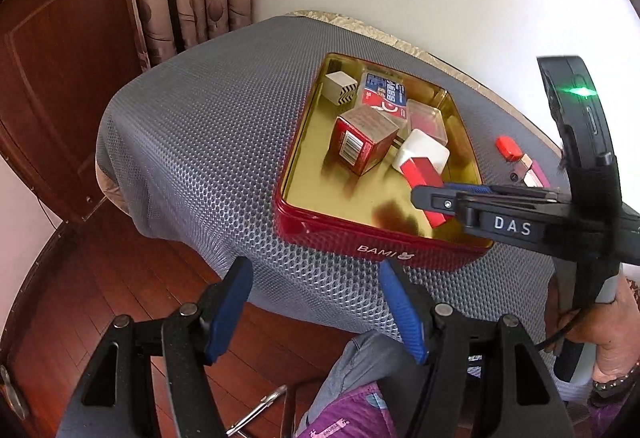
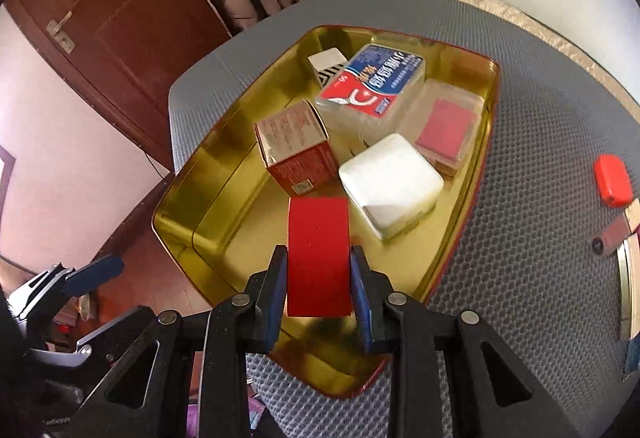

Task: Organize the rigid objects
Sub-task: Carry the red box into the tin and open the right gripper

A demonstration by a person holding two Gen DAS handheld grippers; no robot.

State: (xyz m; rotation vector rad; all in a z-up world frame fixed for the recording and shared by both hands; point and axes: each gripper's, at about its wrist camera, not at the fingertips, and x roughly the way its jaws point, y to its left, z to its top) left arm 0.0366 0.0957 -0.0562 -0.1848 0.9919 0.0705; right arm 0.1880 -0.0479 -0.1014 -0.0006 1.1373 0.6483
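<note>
Right gripper (image 2: 319, 280) clamped on a red block (image 2: 319, 258), blue pads (image 2: 277, 302) pressed against both of its sides. Held over the near end of the red tin (image 1: 352, 238) with the gold inside, clear of the floor of the tin so far as could be told, a dark shadow lying on the gold beneath it. Left gripper (image 1: 316, 302) hung wide apart and empty, low before the near edge of the table (image 1: 192, 142), off to the left of the tin.

Inside the tin, plenty packed in: a white box (image 2: 390, 182) just beyond the block and to its right, a red carton (image 2: 298, 150) tilted on its edge to the left of that, a clear case with a blue and red label (image 2: 372, 86) further back, leaning on its neighbours. Tucked into the far corner, a small white box with black stripes (image 2: 328, 64). Against the right wall, a clear box with a red card inside (image 2: 442, 126).

Out on the grey mesh cover, well apart from the tin on its right, a small red cap-shaped piece (image 2: 612, 180), and just beside it a little brownish item (image 2: 612, 234), too blurred to name.
</note>
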